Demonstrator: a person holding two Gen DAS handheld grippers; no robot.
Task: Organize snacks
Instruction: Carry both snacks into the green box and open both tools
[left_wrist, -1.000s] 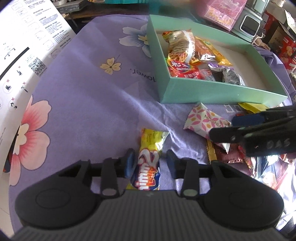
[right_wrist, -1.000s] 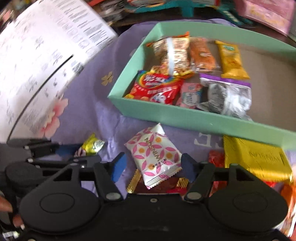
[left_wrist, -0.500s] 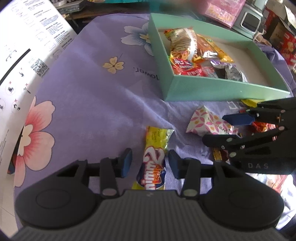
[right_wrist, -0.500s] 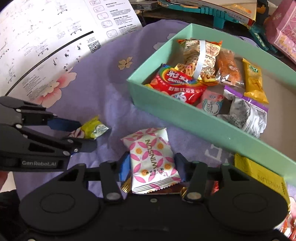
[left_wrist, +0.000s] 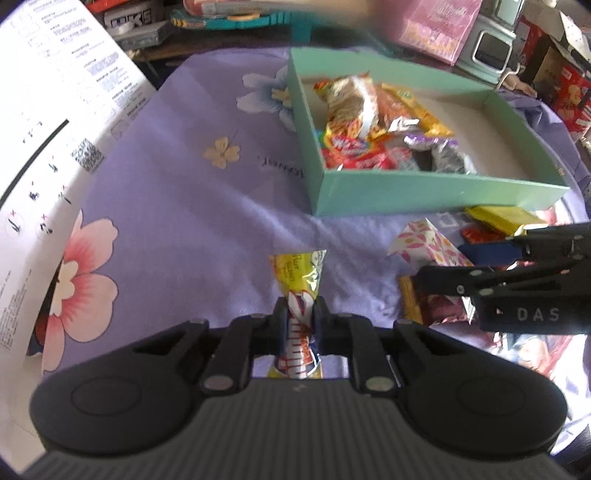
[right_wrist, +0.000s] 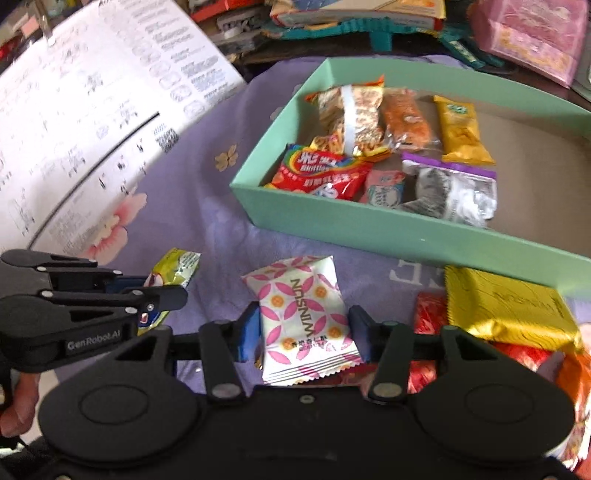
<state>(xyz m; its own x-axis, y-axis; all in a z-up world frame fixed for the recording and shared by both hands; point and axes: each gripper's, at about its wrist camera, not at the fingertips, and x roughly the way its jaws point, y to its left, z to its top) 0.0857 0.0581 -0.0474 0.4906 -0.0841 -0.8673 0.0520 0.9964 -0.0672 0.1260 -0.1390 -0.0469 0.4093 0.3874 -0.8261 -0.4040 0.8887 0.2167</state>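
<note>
My left gripper (left_wrist: 300, 320) is shut on a yellow candy bar wrapper (left_wrist: 300, 275) that lies on the purple flowered cloth; it also shows in the right wrist view (right_wrist: 173, 267). My right gripper (right_wrist: 302, 334) is open, its jaws on either side of a white packet with pink petals (right_wrist: 304, 317), not clamping it; that packet also shows in the left wrist view (left_wrist: 424, 243). A teal box (right_wrist: 332, 218) holds several snack packets, among them a red Skittles bag (right_wrist: 317, 173).
A gold packet (right_wrist: 506, 310) and red wrappers (right_wrist: 428, 317) lie right of the pink-petal packet, in front of the box. A large white instruction sheet (left_wrist: 40, 155) stands at the left. Books and boxes crowd the far edge.
My left gripper has shut on the yellow candy bar. My right gripper has moved forward around the pink-petal packet and stays open.
</note>
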